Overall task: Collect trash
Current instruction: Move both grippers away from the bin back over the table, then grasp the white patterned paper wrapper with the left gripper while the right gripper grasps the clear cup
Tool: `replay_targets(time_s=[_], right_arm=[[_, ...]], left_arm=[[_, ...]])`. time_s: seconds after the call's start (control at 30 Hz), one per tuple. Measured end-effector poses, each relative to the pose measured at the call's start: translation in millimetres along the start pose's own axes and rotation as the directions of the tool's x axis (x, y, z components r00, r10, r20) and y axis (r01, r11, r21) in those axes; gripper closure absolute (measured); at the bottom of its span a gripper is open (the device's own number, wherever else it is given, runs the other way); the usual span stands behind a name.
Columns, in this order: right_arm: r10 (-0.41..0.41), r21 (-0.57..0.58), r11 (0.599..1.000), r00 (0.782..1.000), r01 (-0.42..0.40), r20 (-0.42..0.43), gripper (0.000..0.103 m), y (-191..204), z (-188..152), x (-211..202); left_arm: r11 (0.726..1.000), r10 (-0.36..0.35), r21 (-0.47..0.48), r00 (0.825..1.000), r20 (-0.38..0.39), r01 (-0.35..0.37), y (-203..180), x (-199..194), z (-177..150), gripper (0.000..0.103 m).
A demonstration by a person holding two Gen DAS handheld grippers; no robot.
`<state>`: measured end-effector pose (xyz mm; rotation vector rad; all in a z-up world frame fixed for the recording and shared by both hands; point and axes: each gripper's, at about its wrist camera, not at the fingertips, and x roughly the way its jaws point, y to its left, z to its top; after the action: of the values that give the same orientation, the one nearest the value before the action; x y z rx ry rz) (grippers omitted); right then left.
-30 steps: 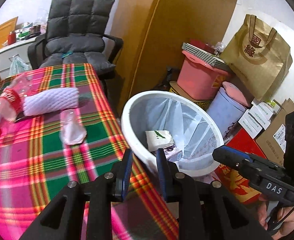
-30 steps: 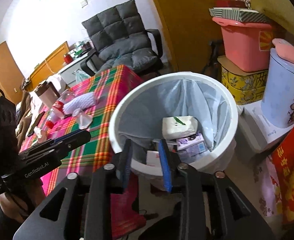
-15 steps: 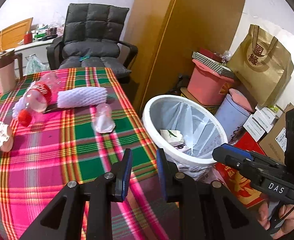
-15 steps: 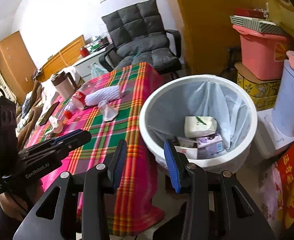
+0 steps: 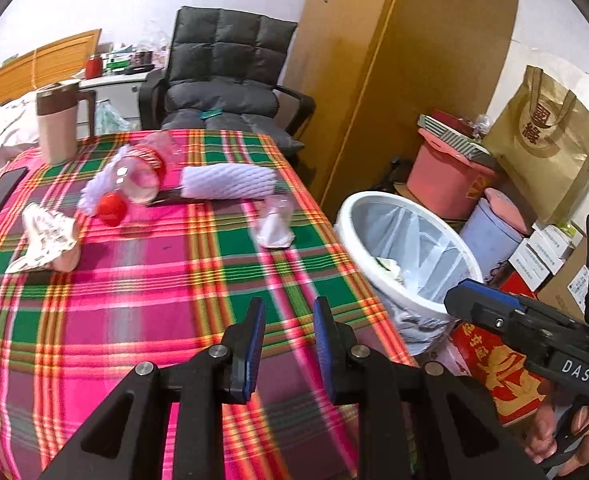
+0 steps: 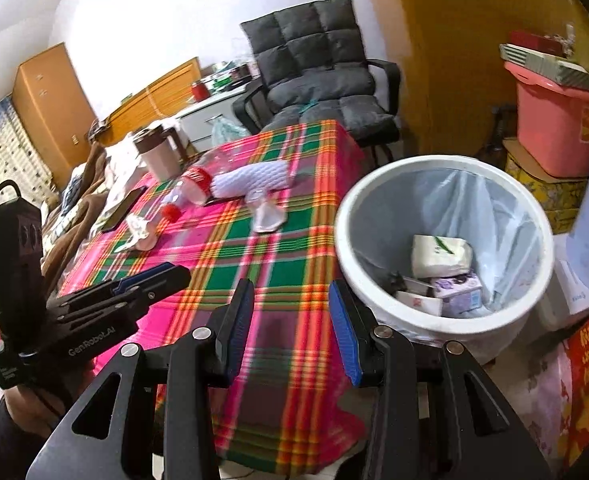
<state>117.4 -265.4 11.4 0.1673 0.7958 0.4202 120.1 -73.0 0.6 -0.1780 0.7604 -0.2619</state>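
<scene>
Both units empty: left hand-held gripper [image 5: 287, 326] and right hand-held gripper [image 6: 290, 312] stand released over the plaid bench [image 5: 142, 292]. Bottle [image 5: 134, 178], foam sleeve [image 5: 228, 180], crumpled wrapper [image 5: 48, 240] and plastic cup [image 5: 274, 226] lie on it. Bin [image 6: 446, 312] stands beside the bench, holding boxes.

Woven plaid tablecloth [image 5: 174, 300], clear plastic bottle [image 5: 138, 178], glossy white plastic bin [image 6: 442, 168].
</scene>
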Motion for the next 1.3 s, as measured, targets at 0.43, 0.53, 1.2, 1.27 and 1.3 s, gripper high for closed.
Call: replay_targets(time_s=[0.43,0.53,1.2,1.27,1.3], right_arm=[[0.040,-0.073,0.996,0.998,-0.043,-0.039,0.062,32.1,10.7,31.1],[0.043,-0.083,0.995,0.998,-0.047,-0.041,0.062,36.9,14.3,35.5],[0.002,-0.100,0.995,0.998,-0.008,-0.059,0.062,37.4,39.5,72.8],[-0.003,-0.102,0.995,0.998,-0.004,-0.063,0.062,37.8,42.1,77.6],[-0.005,-0.104,0.995,0.998,-0.002,-0.063,0.062,38.0,43.2,79.8]], left_arm=[[0.987,0.117,-0.112,0.993,0.011,-0.115,71.7,-17.3,-5.5,0.079],[0.980,0.136,-0.146,0.991,0.017,-0.132,87.2,-19.6,-3.7,0.079],[0.907,0.200,-0.384,0.979,0.029,-0.174,167.1,-15.1,3.6,0.066],[0.894,0.199,-0.416,0.980,0.030,-0.169,173.8,-13.3,4.2,0.066],[0.887,0.199,-0.430,0.980,0.029,-0.167,176.8,-12.2,4.3,0.065]])
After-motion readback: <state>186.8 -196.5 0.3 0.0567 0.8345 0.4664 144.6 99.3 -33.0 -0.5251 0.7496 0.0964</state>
